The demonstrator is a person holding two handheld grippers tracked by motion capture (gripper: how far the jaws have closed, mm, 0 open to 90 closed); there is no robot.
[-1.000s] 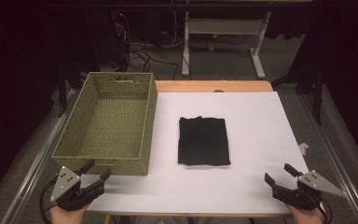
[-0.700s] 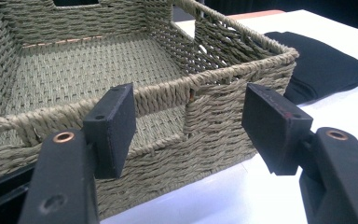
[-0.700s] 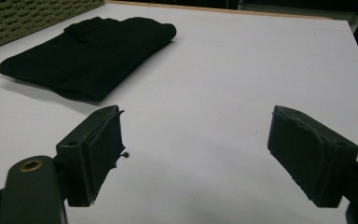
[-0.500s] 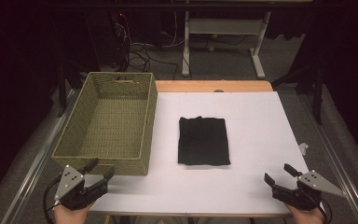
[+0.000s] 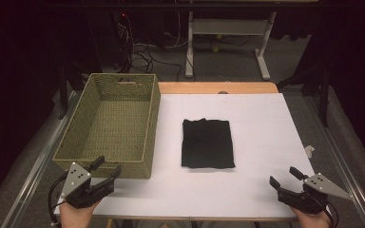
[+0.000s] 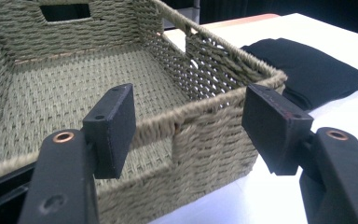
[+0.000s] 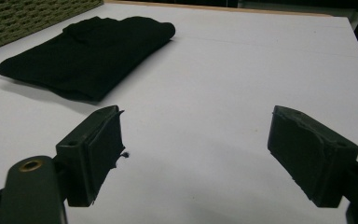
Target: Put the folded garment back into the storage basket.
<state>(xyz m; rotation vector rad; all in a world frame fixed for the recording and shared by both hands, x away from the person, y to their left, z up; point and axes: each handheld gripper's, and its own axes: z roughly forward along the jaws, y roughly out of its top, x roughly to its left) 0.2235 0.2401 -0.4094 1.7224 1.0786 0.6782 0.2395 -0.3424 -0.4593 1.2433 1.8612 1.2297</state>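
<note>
Both tongs, left (image 5: pixel 107 169) and right (image 5: pixel 283 177), gape empty at the worktop's (image 5: pixel 266 123) near edge. Cloth (image 5: pixel 207 143) lies ahead between them, long axis pointing away. Basket (image 5: pixel 76 142) sits just ahead of the left.

Basket (image 5: pixel 109 126) at the table's (image 5: pixel 261 123) left, folded cloth (image 5: pixel 207 143) just right of it, mid-table.

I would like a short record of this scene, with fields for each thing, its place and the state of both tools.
table: white top
basket: woven, left side of the table, nothing inside
cloth: black, folded, flat on the table right of the basket
left tool: open, holds nothing, near the basket's front corner
right tool: open, holds nothing, at the table's near right corner
</note>
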